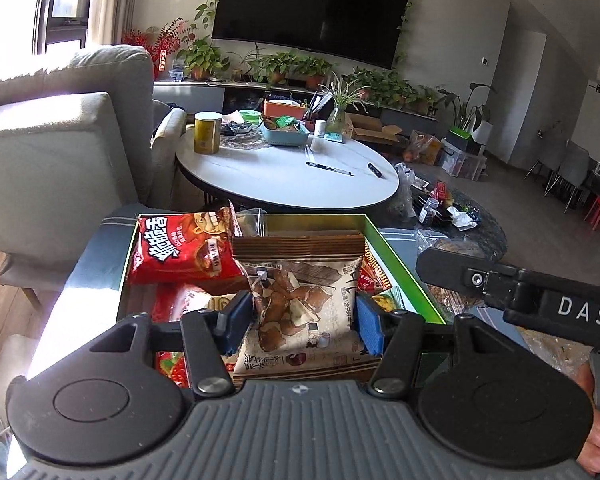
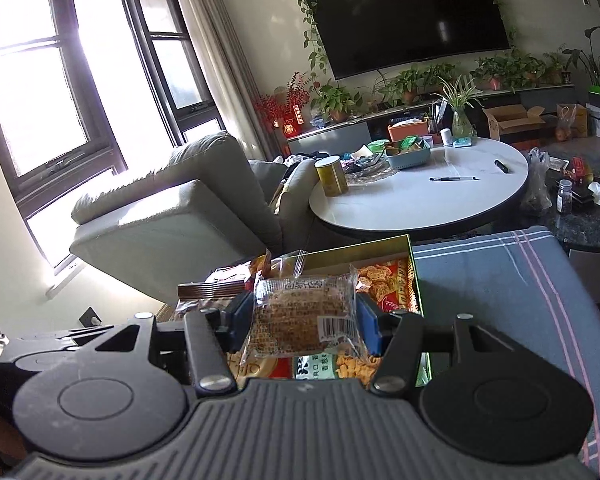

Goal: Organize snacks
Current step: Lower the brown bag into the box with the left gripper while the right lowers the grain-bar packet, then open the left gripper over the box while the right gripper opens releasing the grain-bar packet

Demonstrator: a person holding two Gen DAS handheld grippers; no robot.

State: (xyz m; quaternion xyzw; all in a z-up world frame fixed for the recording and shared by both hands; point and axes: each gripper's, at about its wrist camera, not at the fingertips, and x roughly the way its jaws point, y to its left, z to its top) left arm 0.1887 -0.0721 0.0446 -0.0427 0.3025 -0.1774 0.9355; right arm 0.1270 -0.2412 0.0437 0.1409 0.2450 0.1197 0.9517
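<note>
My left gripper (image 1: 298, 322): pinching a brown snack packet (image 1: 300, 300) above the box (image 1: 396, 256).
My right gripper (image 2: 300, 322): pinching a clear cracker packet (image 2: 304, 316).

Each wrist camera looks forward and slightly down along its own claw, close above the snack box (image 1: 400, 256). Both views share the box, the round desk (image 2: 420, 196) at twelve o'clock, and the television (image 1: 312, 8).

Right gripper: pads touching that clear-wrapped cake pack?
Touching. The right wrist view shows both blue pads of the right gripper pressed against the side edges of the clear cake pack, which hangs above the box.
</note>
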